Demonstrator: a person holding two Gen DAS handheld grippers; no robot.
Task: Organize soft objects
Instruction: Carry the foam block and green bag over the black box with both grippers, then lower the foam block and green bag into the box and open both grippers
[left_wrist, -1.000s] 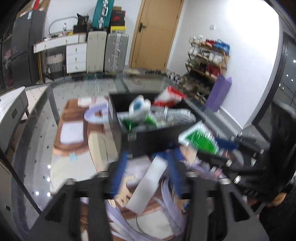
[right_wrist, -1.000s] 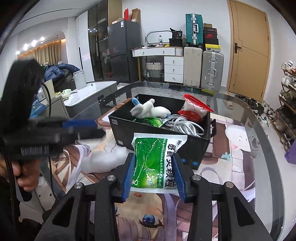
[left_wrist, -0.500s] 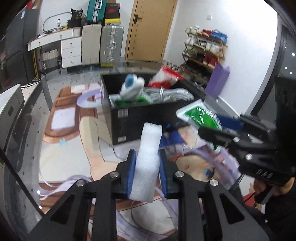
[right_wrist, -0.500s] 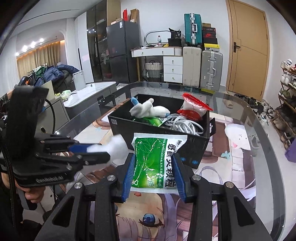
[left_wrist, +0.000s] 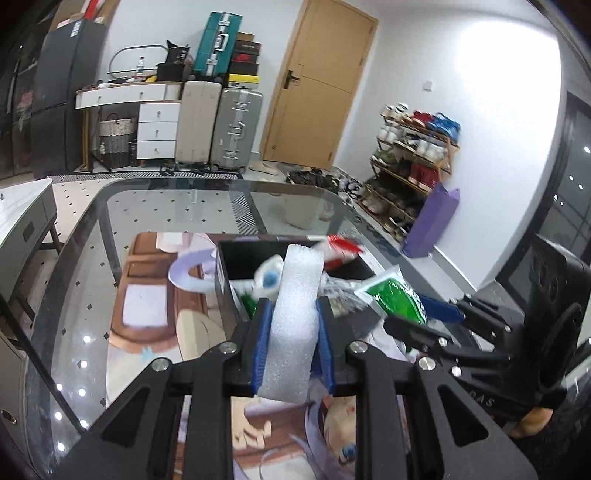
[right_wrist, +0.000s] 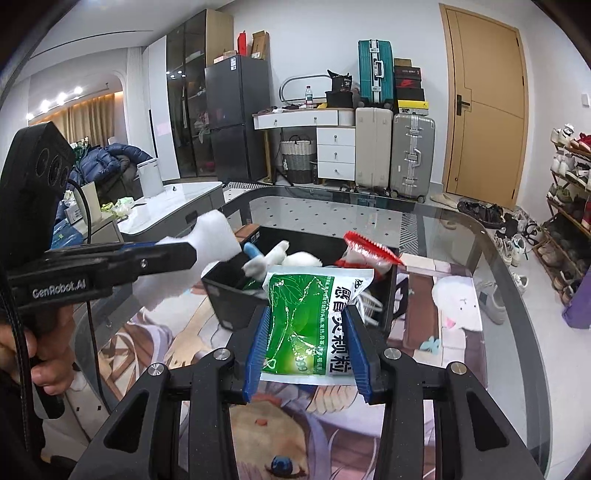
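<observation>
My left gripper (left_wrist: 293, 343) is shut on a white foam block (left_wrist: 295, 325), held upright above the table in front of the black box (left_wrist: 227, 280). Seen from the right wrist, that foam block (right_wrist: 214, 236) sticks out past the left gripper (right_wrist: 173, 254) near the box's left corner. My right gripper (right_wrist: 306, 350) is shut on a green and white pouch (right_wrist: 314, 325), just before the black box (right_wrist: 229, 302). The box holds a white soft toy (right_wrist: 295, 258), a red bag (right_wrist: 365, 251) and white cable. The pouch (left_wrist: 395, 295) and right gripper (left_wrist: 436, 317) show at right in the left wrist view.
The glass table (right_wrist: 509, 295) carries a printed cartoon mat (right_wrist: 417, 306). A person's hand (right_wrist: 44, 362) grips the left tool. Suitcases (right_wrist: 410, 155), a drawer unit and a shoe rack (left_wrist: 413, 166) stand beyond the table. A low white side table (right_wrist: 173, 206) lies to the left.
My left gripper closed on the foam block and lifted it off the mat toward the box. My right gripper rose slightly with the pouch, closer to the box.
</observation>
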